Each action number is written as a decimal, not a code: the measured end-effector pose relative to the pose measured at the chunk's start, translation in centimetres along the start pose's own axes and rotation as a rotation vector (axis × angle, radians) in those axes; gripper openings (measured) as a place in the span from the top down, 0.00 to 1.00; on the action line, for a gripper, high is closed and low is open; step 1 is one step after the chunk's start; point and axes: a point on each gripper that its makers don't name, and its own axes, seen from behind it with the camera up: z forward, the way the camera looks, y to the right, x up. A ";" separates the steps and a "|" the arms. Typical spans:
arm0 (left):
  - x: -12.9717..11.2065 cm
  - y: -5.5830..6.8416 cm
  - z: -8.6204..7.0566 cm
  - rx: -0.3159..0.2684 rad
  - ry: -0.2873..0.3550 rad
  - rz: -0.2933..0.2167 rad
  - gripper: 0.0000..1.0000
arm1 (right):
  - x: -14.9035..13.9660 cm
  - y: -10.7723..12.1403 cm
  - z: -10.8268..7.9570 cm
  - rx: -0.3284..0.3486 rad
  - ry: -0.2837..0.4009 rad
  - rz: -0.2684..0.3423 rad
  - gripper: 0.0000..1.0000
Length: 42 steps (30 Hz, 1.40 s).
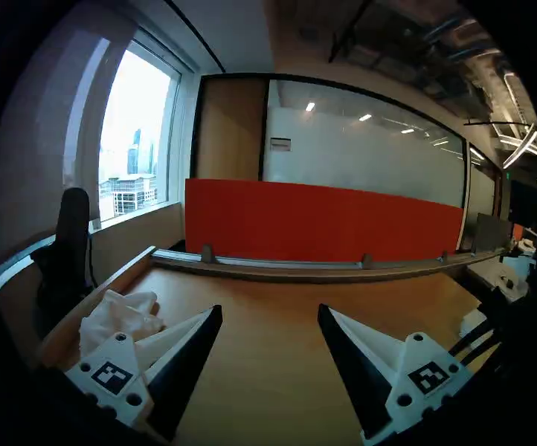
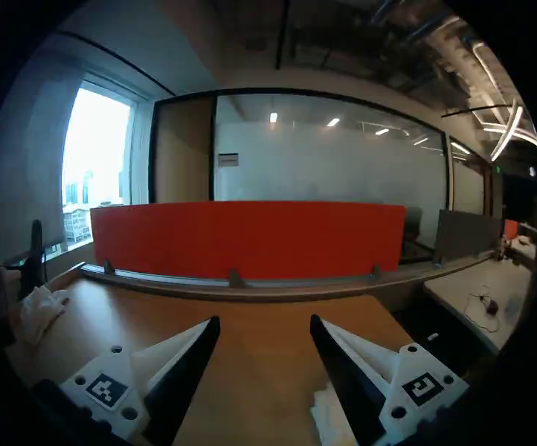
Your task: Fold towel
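Right now my left hand-held gripper (image 1: pixel 268 308) and right hand-held gripper (image 2: pixel 265 320) both hang released over the desk (image 1: pixel 283 297), fingers spread wide, grasping nothing. The towel (image 1: pixel 120 316) lies crumpled on the desk just beside the left one's left finger, close to the desk's left edge; from the right one it sits well off to the left. Bunched as it is, I cannot tell its long axis. Bare wood runs ahead to the rail (image 1: pixel 268 264) and red divider (image 1: pixel 320 223).
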 end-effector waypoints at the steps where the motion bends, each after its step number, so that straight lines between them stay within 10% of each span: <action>1: 0.2 0.1 0.0 -0.003 0.007 -0.004 0.05 | 0.2 -0.6 0.0 0.007 0.005 0.002 0.07; 42: 0.8 0.4 0.1 -0.037 0.175 0.062 0.05 | 5.1 -9.5 -1.1 0.076 0.068 0.024 0.07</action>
